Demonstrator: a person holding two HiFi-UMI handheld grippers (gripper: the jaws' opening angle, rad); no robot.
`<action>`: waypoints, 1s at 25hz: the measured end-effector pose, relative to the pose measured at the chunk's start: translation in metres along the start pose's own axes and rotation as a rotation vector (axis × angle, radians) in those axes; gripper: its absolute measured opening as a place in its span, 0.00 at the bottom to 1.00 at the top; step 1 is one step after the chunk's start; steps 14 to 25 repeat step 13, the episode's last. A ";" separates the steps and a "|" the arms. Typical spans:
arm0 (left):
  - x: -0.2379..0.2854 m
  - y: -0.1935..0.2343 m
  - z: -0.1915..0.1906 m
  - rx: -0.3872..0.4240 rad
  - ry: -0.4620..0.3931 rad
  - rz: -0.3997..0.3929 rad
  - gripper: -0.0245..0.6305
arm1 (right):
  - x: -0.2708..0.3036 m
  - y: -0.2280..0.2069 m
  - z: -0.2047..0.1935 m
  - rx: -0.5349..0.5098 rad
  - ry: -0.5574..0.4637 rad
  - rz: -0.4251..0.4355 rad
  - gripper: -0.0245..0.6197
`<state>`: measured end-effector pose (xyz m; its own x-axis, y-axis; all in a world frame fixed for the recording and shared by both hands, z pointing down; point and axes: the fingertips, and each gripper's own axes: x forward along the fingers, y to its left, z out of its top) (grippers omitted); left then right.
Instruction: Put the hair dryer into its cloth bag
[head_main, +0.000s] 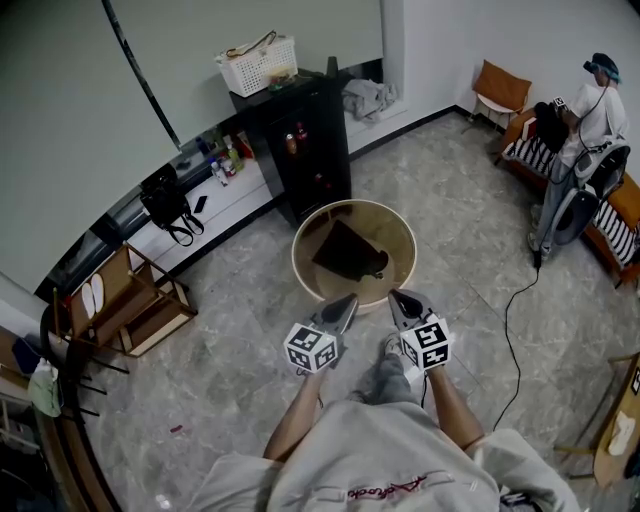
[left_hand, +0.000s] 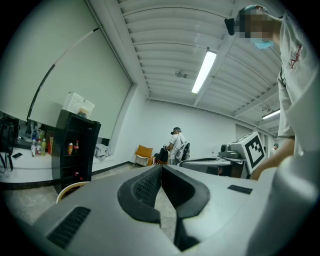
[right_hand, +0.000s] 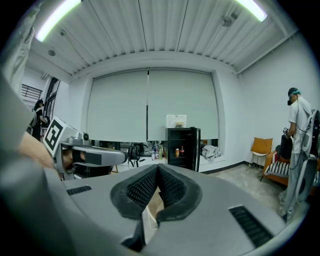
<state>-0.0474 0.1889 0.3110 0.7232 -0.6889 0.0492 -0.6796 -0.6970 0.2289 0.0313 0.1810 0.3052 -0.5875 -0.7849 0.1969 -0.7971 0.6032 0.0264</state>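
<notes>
I hold my two grippers out in front of me, side by side and just apart. My left gripper (head_main: 350, 300) is closed. Its two dark pads meet at the tips and nothing is between them. My right gripper (head_main: 394, 296) is closed too, with its pads together and nothing in them. Each one has a cube with black and white squares on it, close to my hands.

Just past the tips of both grippers is a round, pale desk (head_main: 352, 205). It stands on the grey stone floor (head_main: 230, 370). A dark cloth bag (head_main: 345, 250) lies on the middle of the desk, a bit to the right. It is flat and a little crumpled. I cannot tell the hair dryer apart from the bag from here. My grippers do not touch the bag or the desk.

Behind the desk stands a black cabinet (head_main: 312, 145) with small bottles inside. A white basket (head_main: 258, 65) sits on top of it. To the left of the cabinet, a black bag (head_main: 168, 205) rests on a long low ledge by the wall. Nearer to me on the left is a wooden rack (head_main: 135, 300).

Far off on the right, another person (head_main: 592, 110) stands beside a striped seat. An orange chair (head_main: 500, 90) is near them. A thin black cable (head_main: 512, 320) runs across the floor on that side.
</notes>
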 end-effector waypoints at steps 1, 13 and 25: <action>0.001 0.000 -0.001 0.002 0.001 -0.001 0.09 | 0.000 0.000 -0.001 0.000 0.000 0.000 0.08; 0.004 0.009 0.011 0.027 -0.003 0.002 0.09 | 0.008 -0.002 0.006 -0.011 -0.012 0.007 0.08; 0.004 0.009 0.011 0.027 -0.003 0.002 0.09 | 0.008 -0.002 0.006 -0.011 -0.012 0.007 0.08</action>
